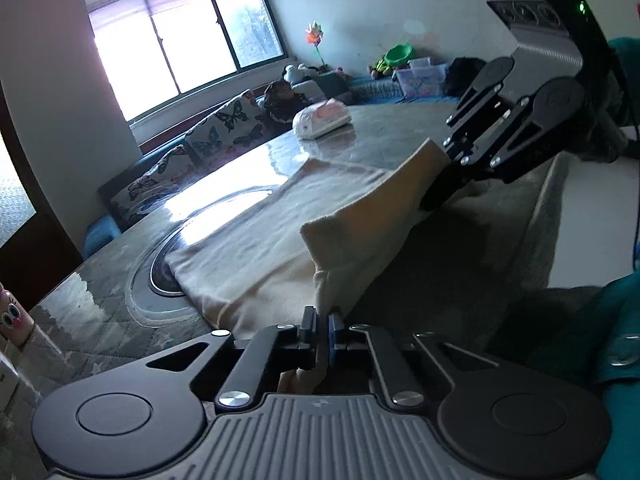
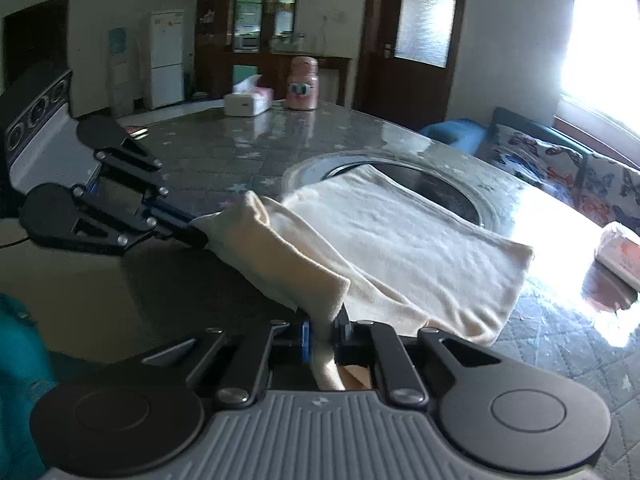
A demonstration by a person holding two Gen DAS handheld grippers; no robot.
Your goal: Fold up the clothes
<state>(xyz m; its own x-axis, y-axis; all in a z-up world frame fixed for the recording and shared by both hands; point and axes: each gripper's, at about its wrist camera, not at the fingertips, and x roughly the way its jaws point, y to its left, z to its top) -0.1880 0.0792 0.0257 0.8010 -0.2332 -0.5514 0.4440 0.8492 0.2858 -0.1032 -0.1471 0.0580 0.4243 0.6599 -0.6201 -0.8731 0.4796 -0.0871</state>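
A cream cloth [image 1: 264,236] lies partly folded on the grey glossy table [image 1: 100,296], over a round inset. My left gripper [image 1: 322,320] is shut on the cloth's near edge, which rises off the table. My right gripper [image 1: 434,196] shows at upper right, shut on the same lifted edge further along. In the right wrist view my right gripper [image 2: 324,326] pinches the cream cloth [image 2: 400,236], and my left gripper [image 2: 196,236] holds the other end of the raised fold at left.
On the table stand a pink jar with eyes [image 2: 303,83], a tissue box [image 2: 247,102], and a wrapped pack [image 1: 320,118]. A butterfly-print sofa [image 1: 192,156] runs along the far side under the window. Teal sleeves show at the frame edges.
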